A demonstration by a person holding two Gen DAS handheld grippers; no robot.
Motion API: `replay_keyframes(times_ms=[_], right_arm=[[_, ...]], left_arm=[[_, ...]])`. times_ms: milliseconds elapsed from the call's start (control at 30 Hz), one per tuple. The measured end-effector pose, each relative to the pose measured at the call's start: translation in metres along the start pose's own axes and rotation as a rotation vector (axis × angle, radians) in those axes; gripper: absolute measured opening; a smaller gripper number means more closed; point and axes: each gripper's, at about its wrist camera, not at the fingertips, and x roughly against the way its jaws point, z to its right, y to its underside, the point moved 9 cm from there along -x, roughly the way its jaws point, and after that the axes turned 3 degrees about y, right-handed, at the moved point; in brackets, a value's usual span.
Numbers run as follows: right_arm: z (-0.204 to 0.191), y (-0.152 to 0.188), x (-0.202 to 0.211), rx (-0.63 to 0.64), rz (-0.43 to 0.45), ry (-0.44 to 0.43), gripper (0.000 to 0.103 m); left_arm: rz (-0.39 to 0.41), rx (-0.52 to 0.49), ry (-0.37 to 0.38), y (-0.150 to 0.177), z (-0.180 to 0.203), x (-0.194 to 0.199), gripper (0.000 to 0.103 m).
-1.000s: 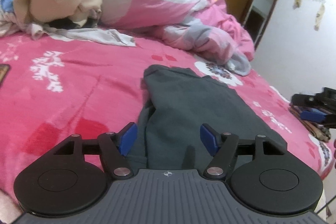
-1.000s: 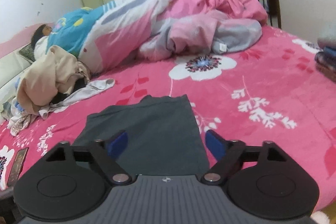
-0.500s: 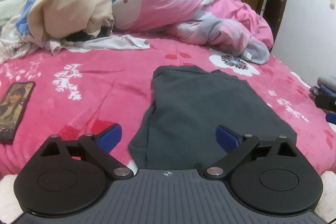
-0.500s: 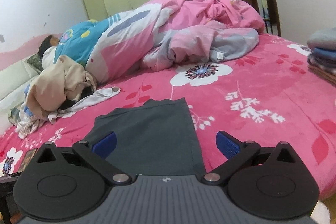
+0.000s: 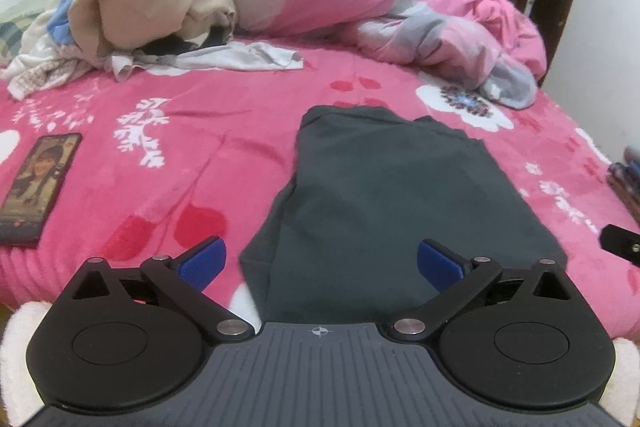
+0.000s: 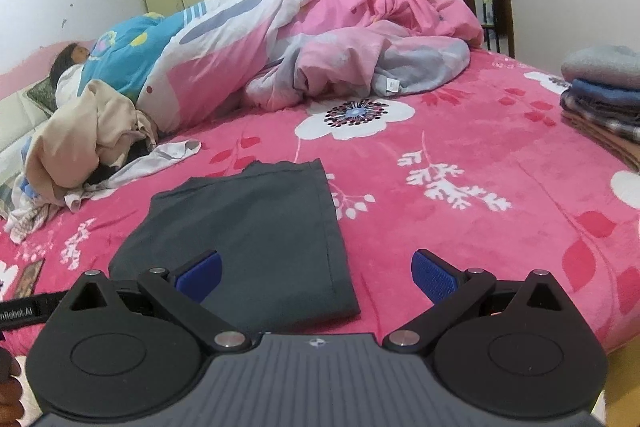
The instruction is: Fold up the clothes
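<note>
A: Where is the left gripper (image 5: 322, 263) now, and what has it in hold?

B: Its jaws stand wide apart and nothing is between them. In its view the near hem of the dark grey garment (image 5: 384, 195) lies just ahead, at 12 o'clock. The left blue pad is over the pink bed (image 5: 168, 187), just beside the garment's left edge; the right pad is over the cloth.

A: And the right gripper (image 6: 316, 269)?

B: Also wide open, also empty. In its view the garment (image 6: 256, 227) lies at 11 o'clock. Its near right corner sits between the two pads, so the left pad is over the cloth and the right pad over bare bed.

A: How does the long axis run?

B: Away from both grippers, from 6 to 12 o'clock. The garment is a folded, flat strip. I judge each gripper is near to its own corner of the near hem, neither one clearly nearer, so a fold away toward 12 o'clock seems to suit best.

A: What differs from one second ago?

B: Both grippers have opened wider, and both have drawn back. More of the bed shows now: the phone (image 5: 38, 187) at 9 o'clock in the left view, and the folded stack (image 6: 604, 95) at 2 o'clock in the right view. The garment itself has not moved.
</note>
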Motion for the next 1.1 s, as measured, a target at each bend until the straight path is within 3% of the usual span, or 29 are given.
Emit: replay_keyframes(times_ms=[167, 300, 767, 1100], right_arm=[[0.001, 0.004, 0.000, -0.003, 0.016, 0.021, 0.103], [0.001, 0.007, -0.002, -0.014, 0.015, 0.012, 0.103], [-0.032, 0.029, -0.008, 0.257, 0.020, 0.029, 0.103], [-0.039, 0.035, -0.013, 0.282, 0.006, 0.003, 0.103]], left_arm=[[-0.039, -0.033, -0.113, 0.003, -0.007, -0.008, 0.103], [-0.057, -0.029, -0.149, 0.005, -0.012, -0.014, 0.103], [-0.101, -0.056, -0.204, 0.013, -0.015, -0.028, 0.103], [-0.119, -0.070, -0.226, 0.018, -0.017, -0.033, 0.103]])
